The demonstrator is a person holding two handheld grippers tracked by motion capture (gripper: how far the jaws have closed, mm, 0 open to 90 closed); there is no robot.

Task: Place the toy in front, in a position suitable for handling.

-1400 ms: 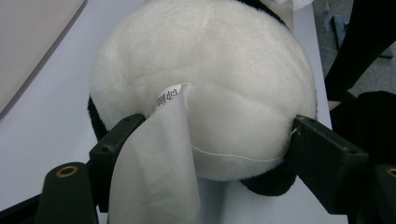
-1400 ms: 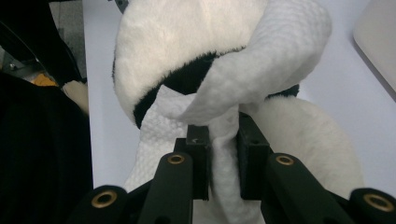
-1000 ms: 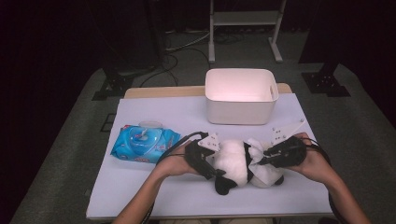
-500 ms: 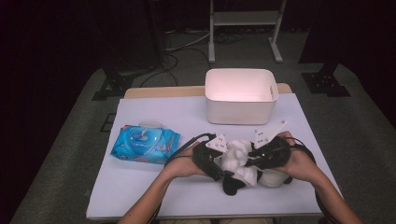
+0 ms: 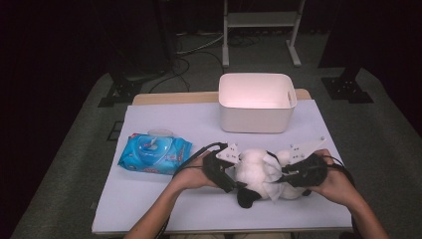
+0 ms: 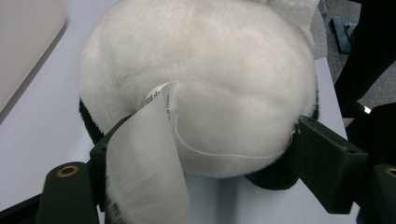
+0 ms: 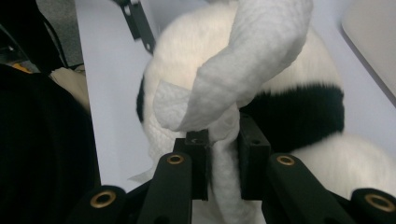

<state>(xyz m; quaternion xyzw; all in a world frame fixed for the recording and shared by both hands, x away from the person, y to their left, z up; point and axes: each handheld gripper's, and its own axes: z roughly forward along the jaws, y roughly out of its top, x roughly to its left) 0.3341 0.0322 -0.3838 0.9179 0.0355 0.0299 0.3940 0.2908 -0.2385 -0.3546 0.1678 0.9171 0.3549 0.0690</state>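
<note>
Left gripper (image 6: 201,158) jaws clamp the plush panda (image 5: 259,172) on the bench (image 5: 164,209); right gripper (image 7: 223,158) jaws pinch a wet wipe (image 7: 252,60) against it.

The surface (image 5: 164,122) was a pale lilac-white sheet laid over a wooden top, whose bare edge showed along the far side. It stood on a grey carpeted floor (image 5: 74,149). Beyond that the room fell away into darkness, with black walls or drapes on both sides. At the back stood a light metal frame (image 5: 261,30) on two legs, and loose cables (image 5: 191,47) lay on the floor near it. Dark stand feet (image 5: 117,92) rested at the left, and another dark foot (image 5: 348,89) at the right. Light fell from above onto the surface.
</note>
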